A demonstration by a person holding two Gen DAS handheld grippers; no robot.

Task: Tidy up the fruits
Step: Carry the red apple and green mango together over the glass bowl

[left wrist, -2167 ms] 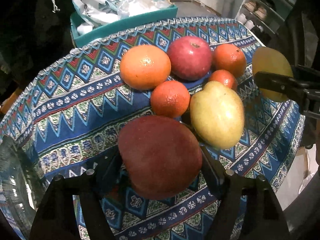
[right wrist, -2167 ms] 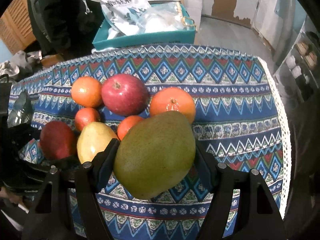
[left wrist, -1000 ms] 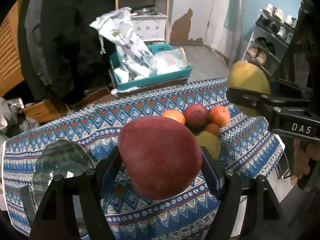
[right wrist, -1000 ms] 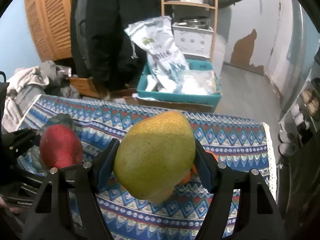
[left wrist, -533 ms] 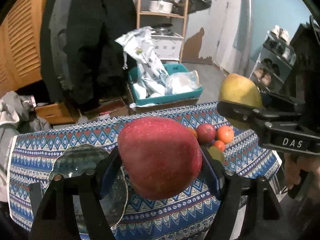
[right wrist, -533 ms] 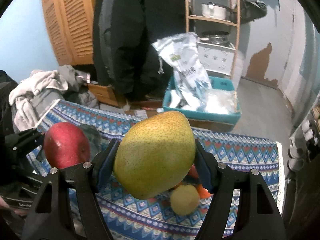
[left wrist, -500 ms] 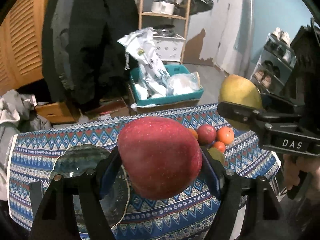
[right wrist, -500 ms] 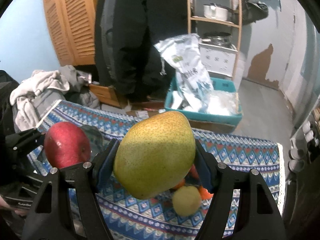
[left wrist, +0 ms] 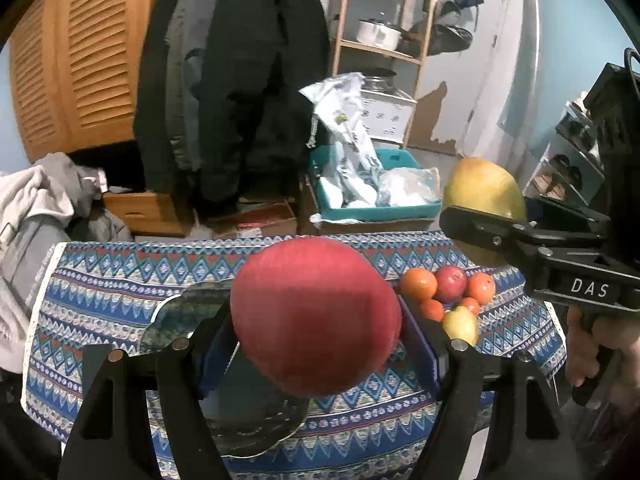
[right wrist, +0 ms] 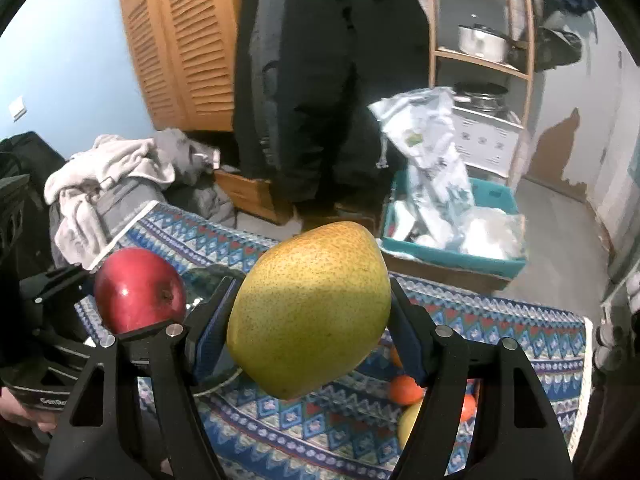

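My left gripper (left wrist: 316, 328) is shut on a red apple (left wrist: 316, 316), held well above the patterned tablecloth (left wrist: 100, 280). My right gripper (right wrist: 310, 316) is shut on a yellow-green pear (right wrist: 310, 308), also held high. In the left wrist view the pear (left wrist: 482, 196) and the right gripper appear at the right; in the right wrist view the red apple (right wrist: 140, 290) shows at the left. A glass plate (left wrist: 188, 316) lies on the cloth under the apple, partly hidden. A cluster of oranges (left wrist: 418, 284), a second red apple (left wrist: 451, 278) and a yellow pear (left wrist: 462, 325) rests at the table's right.
A teal bin (left wrist: 376, 210) with plastic bags stands on the floor behind the table. Dark coats (left wrist: 240, 80) hang at the back, a wooden shelf (left wrist: 400, 52) holds pots, and a heap of clothes (left wrist: 36, 208) lies at the left. A hand (left wrist: 592, 344) grips the right handle.
Both grippers have risen and drawn back from the table with their fruit. The table and the fruit cluster look smaller and lower; more of the room shows.
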